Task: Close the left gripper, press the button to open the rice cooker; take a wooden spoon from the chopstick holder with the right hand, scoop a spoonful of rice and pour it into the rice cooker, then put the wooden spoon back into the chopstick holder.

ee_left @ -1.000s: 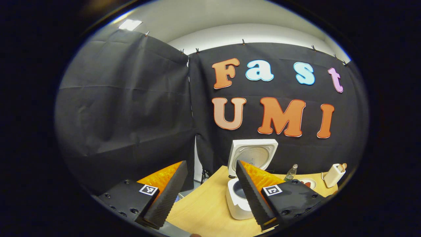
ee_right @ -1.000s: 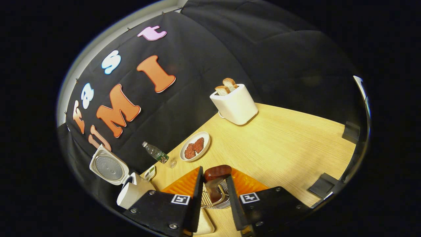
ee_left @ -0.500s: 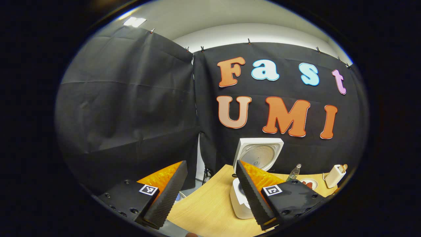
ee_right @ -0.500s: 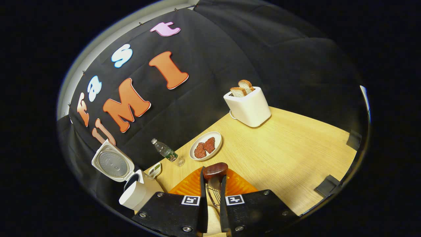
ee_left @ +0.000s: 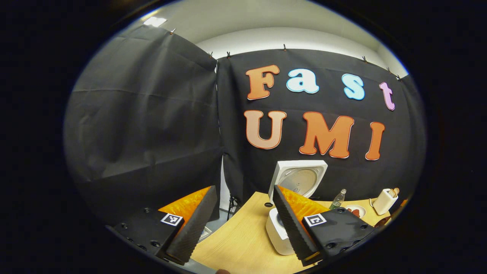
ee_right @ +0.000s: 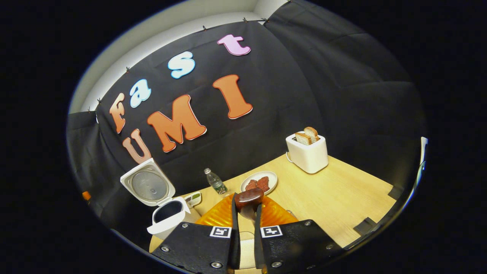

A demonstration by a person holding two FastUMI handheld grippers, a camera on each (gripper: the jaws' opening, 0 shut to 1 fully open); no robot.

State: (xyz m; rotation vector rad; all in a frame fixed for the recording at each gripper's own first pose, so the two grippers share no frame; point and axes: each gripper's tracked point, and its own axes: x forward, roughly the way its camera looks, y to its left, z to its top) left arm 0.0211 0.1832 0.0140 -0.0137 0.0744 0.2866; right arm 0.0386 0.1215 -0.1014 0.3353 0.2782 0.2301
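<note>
In the right gripper view my right gripper [ee_right: 246, 202] is shut on the wooden spoon [ee_right: 249, 197], whose rounded dark brown end sticks up between the fingertips. The rest of the spoon is hidden behind the fingers. The white rice cooker [ee_right: 167, 217] stands to the left with its lid [ee_right: 147, 186] raised and the dark pot open. In the left gripper view my left gripper [ee_left: 243, 189] is open with nothing between its fingers, held back from the table. The same rice cooker [ee_left: 277, 233] sits partly behind its right finger, lid [ee_left: 301, 178] up.
On the wooden table [ee_right: 342, 198] stand a small bottle [ee_right: 215, 182], a plate of reddish food [ee_right: 259, 183] and a white toaster [ee_right: 307, 153] holding bread slices. A small white-and-green item [ee_right: 194, 198] lies beside the cooker. The black cloth wall runs behind the table.
The right gripper closed on the spoon's end, then rose and levelled; the wire holder under it has gone from sight. The left gripper stayed open and hardly moved.
</note>
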